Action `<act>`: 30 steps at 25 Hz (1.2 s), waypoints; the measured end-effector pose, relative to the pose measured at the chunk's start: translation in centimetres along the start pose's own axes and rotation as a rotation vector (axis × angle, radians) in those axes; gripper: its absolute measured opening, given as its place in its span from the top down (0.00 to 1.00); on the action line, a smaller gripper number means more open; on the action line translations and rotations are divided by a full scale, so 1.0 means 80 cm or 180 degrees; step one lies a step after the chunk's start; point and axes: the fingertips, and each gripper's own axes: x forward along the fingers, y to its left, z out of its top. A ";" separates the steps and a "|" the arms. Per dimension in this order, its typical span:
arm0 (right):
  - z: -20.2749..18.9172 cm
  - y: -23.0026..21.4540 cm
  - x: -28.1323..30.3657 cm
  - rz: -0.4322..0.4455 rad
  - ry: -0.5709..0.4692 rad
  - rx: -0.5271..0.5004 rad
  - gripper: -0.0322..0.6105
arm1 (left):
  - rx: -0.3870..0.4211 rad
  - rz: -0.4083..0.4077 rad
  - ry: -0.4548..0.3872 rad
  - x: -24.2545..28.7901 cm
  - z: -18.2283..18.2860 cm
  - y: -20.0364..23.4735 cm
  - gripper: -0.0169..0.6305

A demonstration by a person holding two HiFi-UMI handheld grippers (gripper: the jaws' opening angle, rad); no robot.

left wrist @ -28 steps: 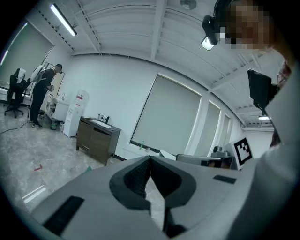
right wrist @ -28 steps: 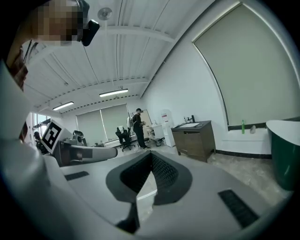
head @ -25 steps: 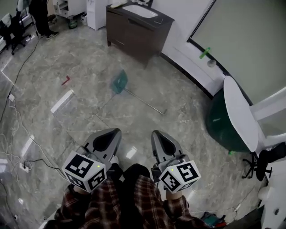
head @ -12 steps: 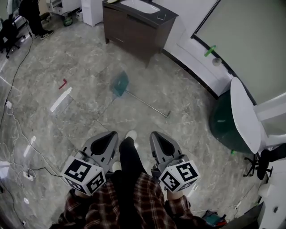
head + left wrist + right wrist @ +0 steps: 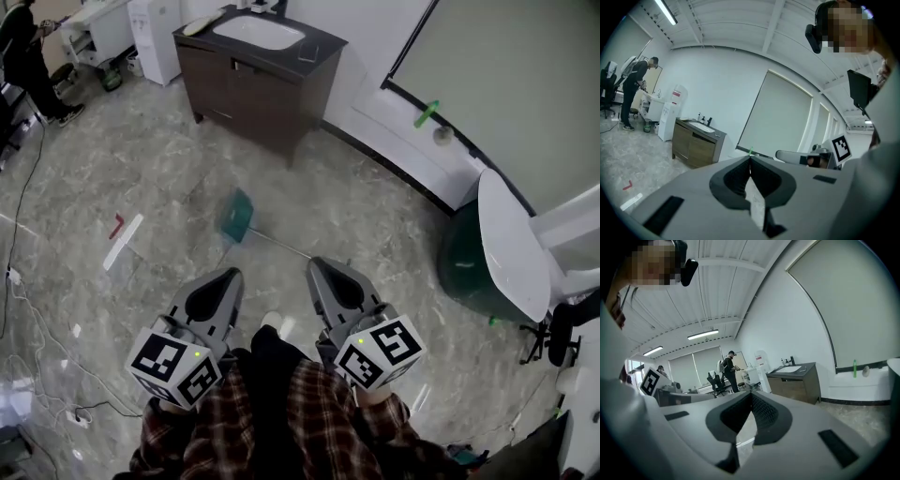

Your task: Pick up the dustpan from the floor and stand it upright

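A teal dustpan (image 5: pixel 235 216) lies flat on the marble floor in the head view. Its thin metal handle (image 5: pixel 279 246) runs right and toward me, and the handle's end is hidden behind my right gripper. My left gripper (image 5: pixel 228 275) is held level, a short way nearer than the pan, its jaws shut and empty. My right gripper (image 5: pixel 315 265) is alongside it, also shut with nothing in it. In the left gripper view the left gripper (image 5: pixel 750 158) has its tips touching. The right gripper view shows the right gripper (image 5: pixel 751 393) the same way. Neither gripper view shows the dustpan.
A dark wood vanity (image 5: pixel 258 70) with a white basin stands against the far wall. At the right is a green round chair (image 5: pixel 478 258) with a white top. Cables (image 5: pixel 28 309) trail along the left floor, near a red piece (image 5: pixel 116 226) and a white strip (image 5: pixel 123 241). A person (image 5: pixel 28 56) stands far left.
I have walked forward with both grippers held level and shut. The dustpan now lies much closer to the gripper tips, and the vanity has come nearer too.
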 end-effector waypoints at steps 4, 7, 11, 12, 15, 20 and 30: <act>0.039 -0.040 0.027 -0.0058 -0.0066 -0.0008 0.93 | -0.0022 -0.0119 0.0054 0.060 0.020 0.003 0.96; 0.048 -0.074 0.041 -0.0190 -0.0048 0.0053 0.93 | -0.0022 -0.0246 0.0159 0.105 0.030 0.008 0.96; 0.048 -0.121 0.059 -0.0430 -0.0066 0.0181 0.93 | 0.0020 -0.0431 0.0282 0.163 0.040 0.023 0.96; 0.051 -0.135 0.065 -0.0506 -0.0085 0.0205 0.93 | 0.0037 -0.0486 0.0307 0.180 0.044 0.028 0.96; 0.067 -0.184 0.082 -0.0759 -0.0165 0.0280 0.93 | 0.0109 -0.0683 0.0383 0.239 0.065 0.041 0.96; 0.104 -0.264 0.113 -0.1219 -0.0360 0.0367 0.93 | 0.0253 -0.1116 0.0546 0.338 0.096 0.050 0.96; 0.087 -0.378 0.089 -0.2173 -0.0321 0.0818 0.93 | 0.0356 -0.1804 0.1100 0.477 0.079 0.026 0.96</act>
